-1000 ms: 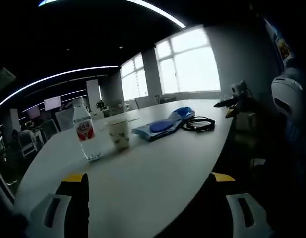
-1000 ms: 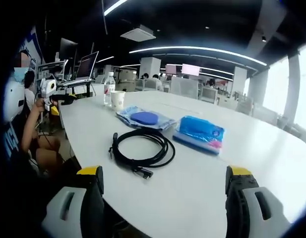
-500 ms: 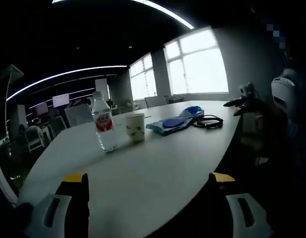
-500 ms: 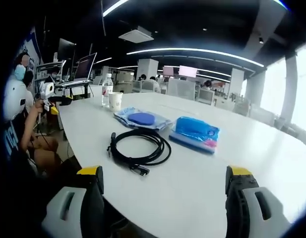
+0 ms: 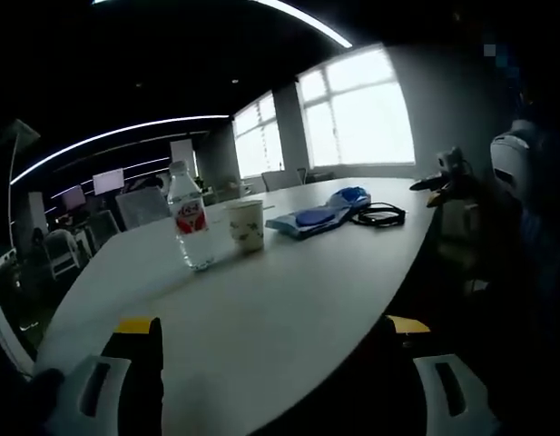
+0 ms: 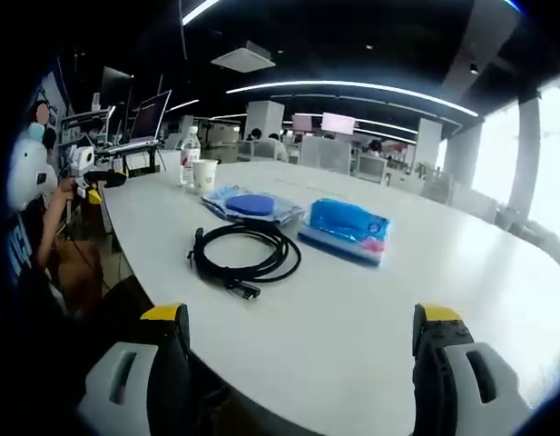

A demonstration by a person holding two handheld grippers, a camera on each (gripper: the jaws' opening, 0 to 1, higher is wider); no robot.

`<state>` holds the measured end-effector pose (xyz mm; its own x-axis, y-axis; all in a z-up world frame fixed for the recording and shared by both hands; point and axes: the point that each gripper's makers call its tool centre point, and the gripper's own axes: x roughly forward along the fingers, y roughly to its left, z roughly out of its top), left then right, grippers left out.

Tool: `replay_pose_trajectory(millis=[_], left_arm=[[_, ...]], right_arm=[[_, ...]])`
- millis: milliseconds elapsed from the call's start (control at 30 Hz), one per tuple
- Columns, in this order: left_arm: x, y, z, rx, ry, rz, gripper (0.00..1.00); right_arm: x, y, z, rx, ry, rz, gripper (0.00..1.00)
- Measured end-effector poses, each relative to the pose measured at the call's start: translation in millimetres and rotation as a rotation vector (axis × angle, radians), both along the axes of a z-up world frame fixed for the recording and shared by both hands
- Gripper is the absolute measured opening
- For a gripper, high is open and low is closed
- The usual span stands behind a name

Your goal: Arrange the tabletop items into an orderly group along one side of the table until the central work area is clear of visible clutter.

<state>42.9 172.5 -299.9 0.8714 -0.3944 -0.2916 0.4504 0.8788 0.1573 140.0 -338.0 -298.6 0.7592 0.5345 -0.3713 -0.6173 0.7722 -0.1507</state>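
In the left gripper view the left tool (image 5: 266,341) has its two jaws spread wide apart with nothing between them; it is held above the near end of the white table (image 5: 261,300); a little further along the table stands a clear water bottle (image 5: 189,218) with a red label, upright; just beside it, to its right in this view, stands a paper cup (image 5: 246,224), apart from the bottle; beyond the cup lies a flat packet with a blue disc (image 5: 307,220), then a blue tissue pack (image 5: 350,195), and near them a coiled black cable (image 5: 378,214) close to the table edge; at the far right of this view the other tool is seen, held by a person.

In the right gripper view the right tool (image 6: 298,331) is also released, jaws wide and empty, above the opposite end of the same table (image 6: 370,318); nearest to it lies the coiled black cable (image 6: 241,256); just beside the cable, to its right, lies the blue tissue pack (image 6: 345,227) with a pink corner; behind the cable is the packet with the blue disc (image 6: 250,205); far behind stand the paper cup (image 6: 205,175) and the water bottle (image 6: 188,158), side by side; a person (image 6: 44,227) sits at the left edge of the table.
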Motion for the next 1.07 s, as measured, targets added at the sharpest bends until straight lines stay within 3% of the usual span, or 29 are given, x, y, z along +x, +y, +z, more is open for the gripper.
replay_pose_trajectory(millis=[267, 1067], left_arm=[[2.0, 1.5, 2.5, 0.01, -0.001, 0.005, 1.0], [2.1, 0.1, 0.7, 0.022, 0.009, 0.011, 1.0]], right_arm=[[1.8, 2.5, -13.2, -0.026, 0.029, 0.005, 1.0], [5.7, 4.1, -5.3, -0.013, 0.002, 0.002, 1.0]])
